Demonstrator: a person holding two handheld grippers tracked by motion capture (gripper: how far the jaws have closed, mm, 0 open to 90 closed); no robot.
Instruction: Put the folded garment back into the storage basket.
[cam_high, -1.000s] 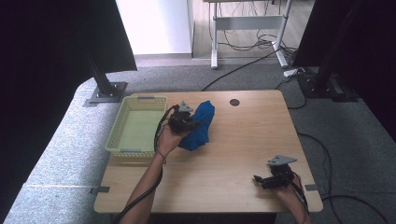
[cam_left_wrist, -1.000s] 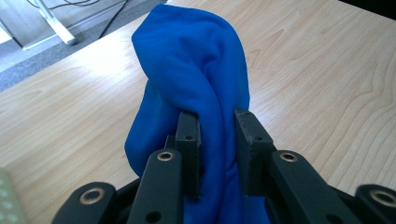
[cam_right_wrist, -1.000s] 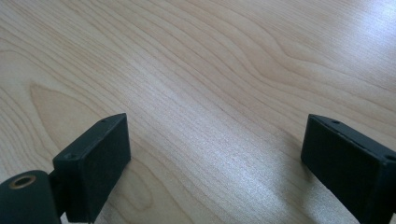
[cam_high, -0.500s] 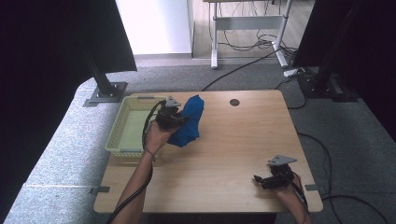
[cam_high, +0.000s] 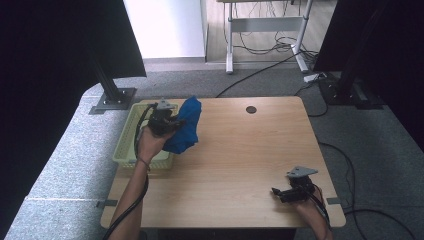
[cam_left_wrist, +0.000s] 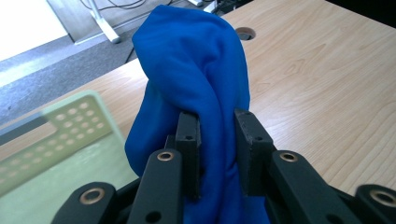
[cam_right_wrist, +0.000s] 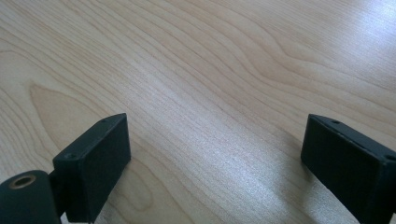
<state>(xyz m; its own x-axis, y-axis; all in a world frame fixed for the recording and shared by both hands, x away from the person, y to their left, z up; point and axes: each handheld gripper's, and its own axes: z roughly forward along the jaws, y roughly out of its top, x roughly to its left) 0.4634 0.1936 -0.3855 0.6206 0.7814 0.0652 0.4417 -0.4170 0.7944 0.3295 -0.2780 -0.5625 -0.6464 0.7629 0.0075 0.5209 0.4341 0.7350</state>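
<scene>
We see the left gripper (cam_high: 172, 121) pinching a blue cloth (cam_high: 186, 126) between its jaws, which press a thick fold. The cloth (cam_left_wrist: 196, 93) is plain, soft and bunched into vertical folds; it rises above the jaws in a rounded hump. We find it lifted at the right rim of the green tray (cam_high: 125, 145), near the table's (cam_high: 250, 150) far left part. The right gripper (cam_high: 281, 193) rests near the front right corner, its jaws spread wide over bare wood.
</scene>
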